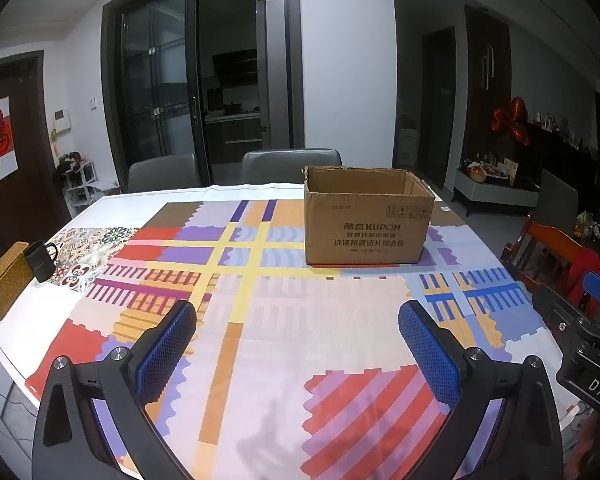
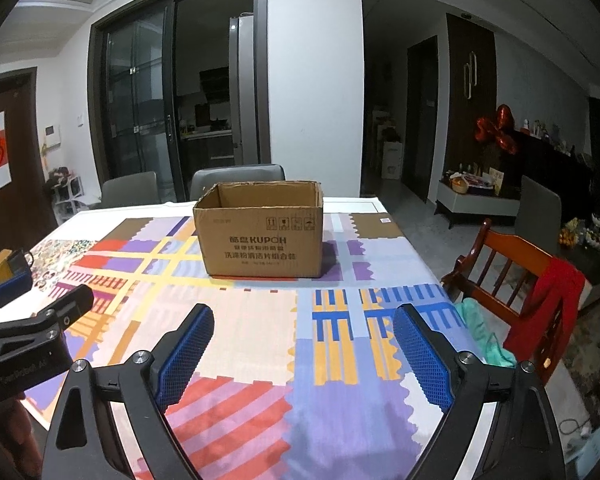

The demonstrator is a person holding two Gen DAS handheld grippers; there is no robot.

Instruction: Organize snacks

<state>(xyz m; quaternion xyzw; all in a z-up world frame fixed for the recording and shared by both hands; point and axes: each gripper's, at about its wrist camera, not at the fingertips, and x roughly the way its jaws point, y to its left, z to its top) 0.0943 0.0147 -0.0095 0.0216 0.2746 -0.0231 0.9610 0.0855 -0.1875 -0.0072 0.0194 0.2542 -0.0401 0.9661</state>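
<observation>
An open cardboard box printed "KUPOH" stands upright on the patterned tablecloth toward the far side of the table; it also shows in the right wrist view. Its inside is hidden from both views. No snacks show. My left gripper is open and empty, hovering over the near part of the table. My right gripper is open and empty, over the near right part of the table. Each gripper's body shows at the edge of the other's view.
A woven box and a dark mug sit at the table's left edge. Grey chairs stand behind the table. A wooden chair with red and teal cloths stands at the right.
</observation>
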